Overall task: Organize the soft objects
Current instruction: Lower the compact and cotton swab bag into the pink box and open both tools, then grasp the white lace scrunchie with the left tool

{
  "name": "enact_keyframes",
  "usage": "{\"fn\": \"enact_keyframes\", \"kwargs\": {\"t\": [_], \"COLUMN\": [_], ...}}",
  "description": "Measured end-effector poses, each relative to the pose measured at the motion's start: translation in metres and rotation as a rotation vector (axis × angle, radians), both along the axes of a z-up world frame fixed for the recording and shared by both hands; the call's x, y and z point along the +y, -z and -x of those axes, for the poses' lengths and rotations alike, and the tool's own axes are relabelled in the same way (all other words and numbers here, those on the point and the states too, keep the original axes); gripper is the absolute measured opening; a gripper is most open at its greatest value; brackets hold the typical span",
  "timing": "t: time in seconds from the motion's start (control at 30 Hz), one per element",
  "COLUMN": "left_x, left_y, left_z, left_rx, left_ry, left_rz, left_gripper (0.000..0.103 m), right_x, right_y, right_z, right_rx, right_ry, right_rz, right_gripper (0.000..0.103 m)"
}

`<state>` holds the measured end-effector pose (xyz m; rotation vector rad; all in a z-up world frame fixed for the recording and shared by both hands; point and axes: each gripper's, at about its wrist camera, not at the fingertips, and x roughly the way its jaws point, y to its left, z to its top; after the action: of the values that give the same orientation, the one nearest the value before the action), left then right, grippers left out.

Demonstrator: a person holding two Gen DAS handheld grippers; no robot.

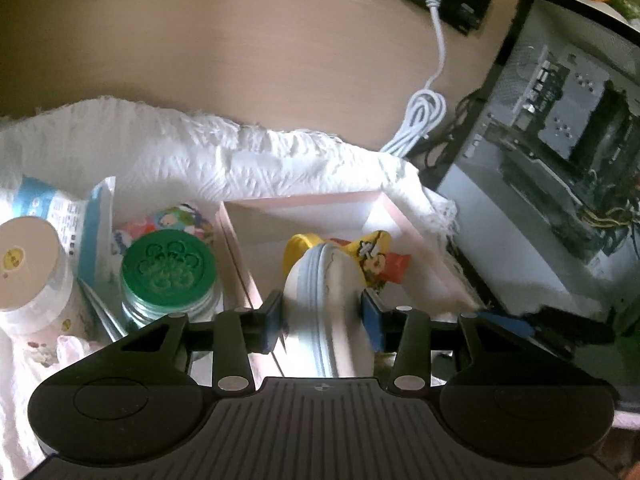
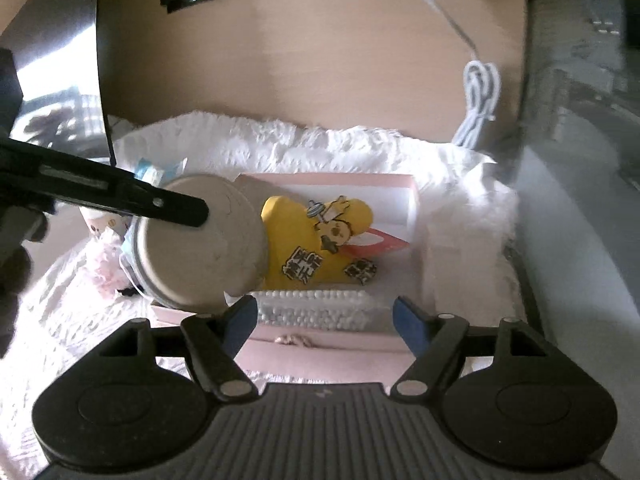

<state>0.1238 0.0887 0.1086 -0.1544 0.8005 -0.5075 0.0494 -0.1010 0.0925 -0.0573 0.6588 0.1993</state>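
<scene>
L gripper (image 1: 323,312): blue pads clamped on a white round container (image 1: 326,304), one pad on each side of it, container held w/ its flat end twd the other camera. From the R wrist view the same container (image 2: 196,240) shows as a beige disc w/ a black finger (image 2: 176,208) of the L tool lying across its rim.

Just ahead of the L jaws, under the container: pink box (image 1: 384,204), white inside, w/ a yellow printed pouch (image 1: 372,252) lying in it. Left of the L tool, close: green-lidded jar (image 1: 170,268), then a white tub (image 1: 28,264), a blue-and-white packet (image 1: 80,216) and a colourful cartoon packet (image 1: 176,220) behind them. All sit on a white fluffy cloth (image 1: 200,148). Far ahead-right: white cable (image 1: 424,108) on the tan desk (image 1: 200,40), open PC case (image 1: 560,140) off to the right.

R gripper (image 2: 323,316): jaws spread wide apart, nothing between them. Directly ahead of its tips: clear box of cotton swabs (image 2: 316,308) at the near end of the pink box (image 2: 328,346), yellow pouch (image 2: 304,240) beyond it, the held container ahead-left over the box's left side.
</scene>
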Motion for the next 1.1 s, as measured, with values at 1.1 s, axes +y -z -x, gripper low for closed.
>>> {"fn": "enact_keyframes", "kwargs": {"t": [1.1], "left_x": [0.134], "left_y": [0.040], "left_z": [0.052], "left_rx": [-0.008], "left_ry": [-0.351], "left_rz": [0.056], "left_gripper": [0.043], "right_x": [0.135], "right_y": [0.010], "right_z": [0.042], "right_rx": [-0.075], "right_ry": [-0.237], "right_rz": [0.238], "right_gripper": [0.076]}}
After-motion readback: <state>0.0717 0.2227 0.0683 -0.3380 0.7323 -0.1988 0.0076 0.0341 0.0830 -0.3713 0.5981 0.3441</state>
